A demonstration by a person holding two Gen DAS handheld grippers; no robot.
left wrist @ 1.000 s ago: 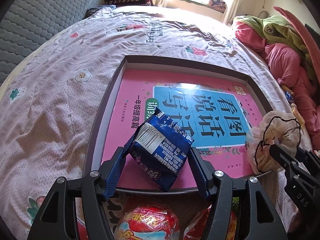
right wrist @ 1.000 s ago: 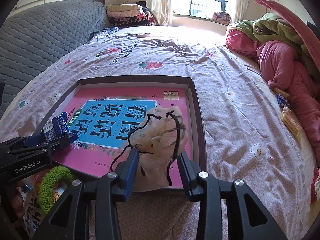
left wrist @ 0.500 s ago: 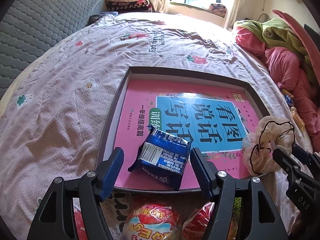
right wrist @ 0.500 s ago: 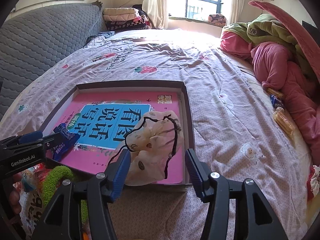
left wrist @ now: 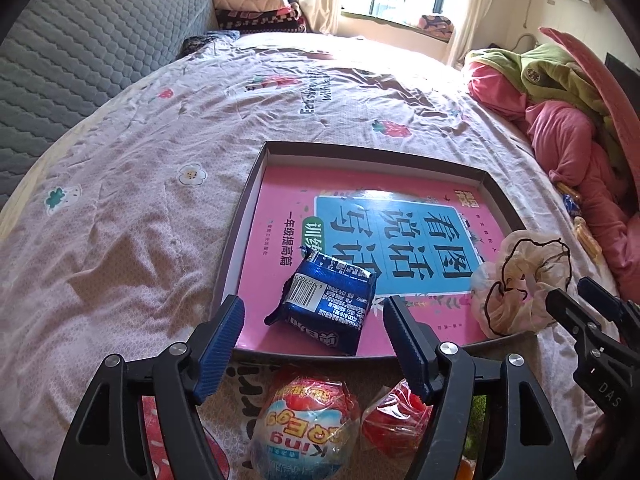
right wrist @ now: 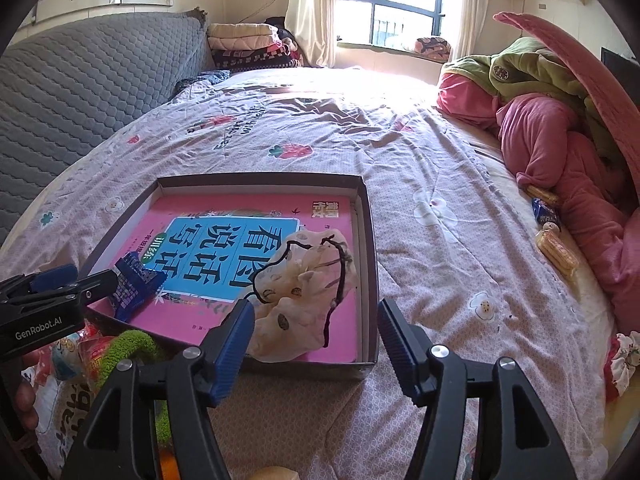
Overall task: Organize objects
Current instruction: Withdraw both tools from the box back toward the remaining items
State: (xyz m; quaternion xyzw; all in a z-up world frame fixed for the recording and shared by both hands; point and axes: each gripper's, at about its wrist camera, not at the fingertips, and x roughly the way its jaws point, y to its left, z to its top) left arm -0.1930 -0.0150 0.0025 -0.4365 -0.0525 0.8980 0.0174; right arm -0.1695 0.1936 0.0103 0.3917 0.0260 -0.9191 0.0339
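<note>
- Left gripper (left wrist: 314, 320): jaws opening, clear of the blue foil snack packet (left wrist: 326, 306) lying on the pink book in the shallow dark cardboard tray (left wrist: 240, 216), near edge.
- Right gripper (right wrist: 316, 320): jaws opening, cream black-trimmed fabric scrunchie (right wrist: 304, 300) lying free at the tray's near right corner.
- Open floral bedspread (right wrist: 440, 240) right.

On the bed (left wrist: 168, 128), a tray (left wrist: 256, 168) holds a book (left wrist: 344, 188); on it lie a packet (left wrist: 328, 308) left, a scrunchie (left wrist: 520, 280) right.

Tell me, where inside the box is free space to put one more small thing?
Free: the pink book between the box's far wall and the blue snack packet and cream scrunchie. Crowded: the near edge, where both lie before the opening grippers.
</note>
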